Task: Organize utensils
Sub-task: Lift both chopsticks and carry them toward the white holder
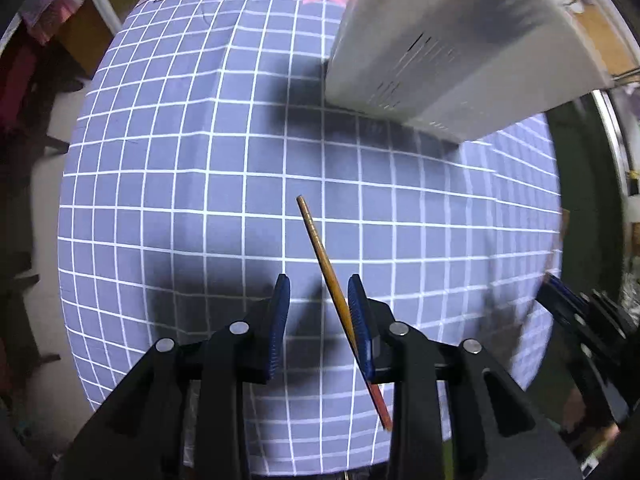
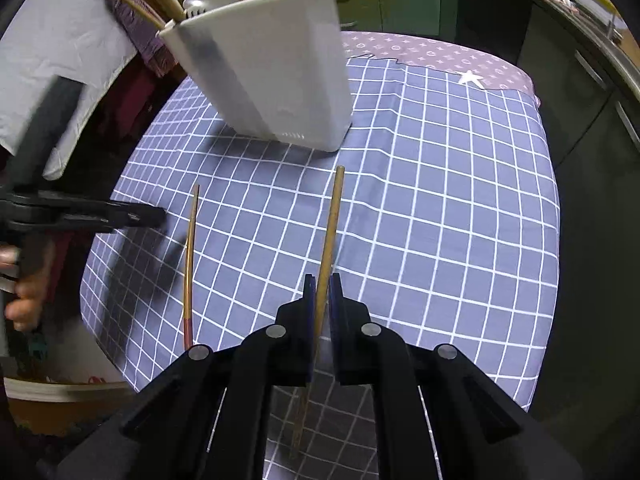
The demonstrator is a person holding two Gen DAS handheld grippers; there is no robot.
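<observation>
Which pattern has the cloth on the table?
Blue-grey cloth with a white grid, clearest in the right wrist view.

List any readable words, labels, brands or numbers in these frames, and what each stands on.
None can be read.
Far cloth strip: a repeating ring-and-flower pattern and a white star, no letters.
White utensil holder: only slots near its base, no label.

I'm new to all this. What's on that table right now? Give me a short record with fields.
surface: table under a grid-patterned cloth
container: white utensil holder, upright, with chopsticks and other utensils inside
loose item: chopstick with a red end lying on the cloth
right gripper: shut on a plain wooden chopstick
left gripper: open, over the red-ended chopstick
</observation>
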